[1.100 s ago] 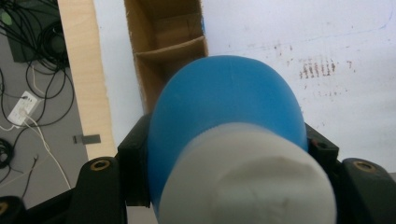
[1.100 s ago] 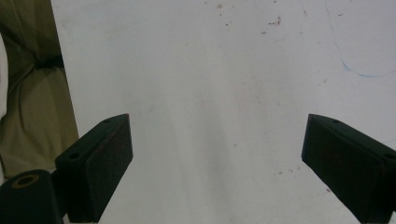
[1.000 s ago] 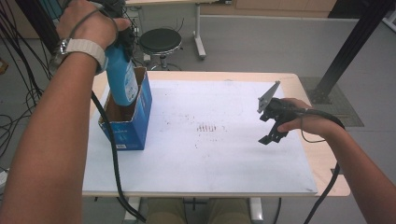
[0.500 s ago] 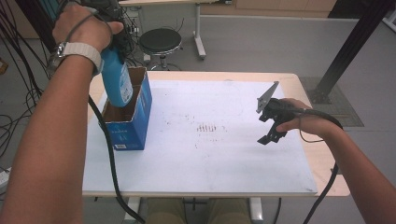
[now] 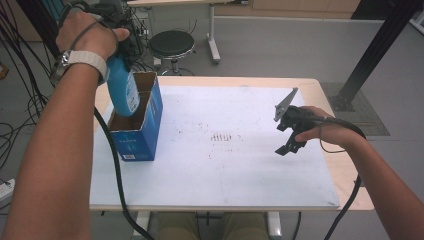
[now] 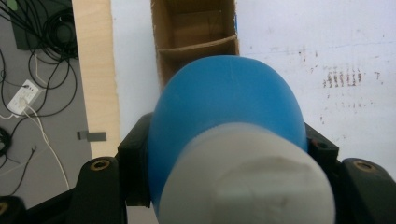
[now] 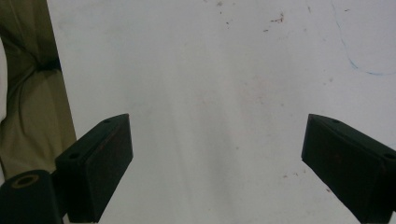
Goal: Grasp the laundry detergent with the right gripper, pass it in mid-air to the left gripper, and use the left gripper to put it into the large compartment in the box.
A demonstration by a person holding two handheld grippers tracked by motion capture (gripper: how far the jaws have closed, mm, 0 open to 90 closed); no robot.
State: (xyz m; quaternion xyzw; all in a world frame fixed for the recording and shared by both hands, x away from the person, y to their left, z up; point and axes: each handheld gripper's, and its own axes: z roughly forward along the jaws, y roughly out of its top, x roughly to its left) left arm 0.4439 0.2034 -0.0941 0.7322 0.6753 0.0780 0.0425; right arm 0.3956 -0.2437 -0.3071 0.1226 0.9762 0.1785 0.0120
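A blue bottle [image 5: 124,89] with a white cap hangs base-down over the open top of a blue cardboard box [image 5: 137,137] at the table's left. My left gripper [image 5: 120,52] is shut on the bottle just below its cap, with a hand wrapped over the gripper. In the left gripper view the bottle [image 6: 224,107] sits between the jaws of the left gripper [image 6: 229,163]. The box [image 6: 196,32] lies beyond, brown inside, with a cardboard divider. My right gripper [image 5: 286,136] hovers open over the white sheet at the right, and the right gripper [image 7: 217,163] has nothing between its jaws.
A white sheet [image 5: 225,165] with faint brown marks covers most of the wooden table [image 5: 345,170]. A black stool [image 5: 171,45] stands behind the table. Cables [image 5: 15,115] lie on the floor at the left. A black post [image 5: 375,50] rises at the far right.
The left hand and the bottle have shifted slightly to the left over the box, and the bottle stands a little more upright. The right gripper has kept still.
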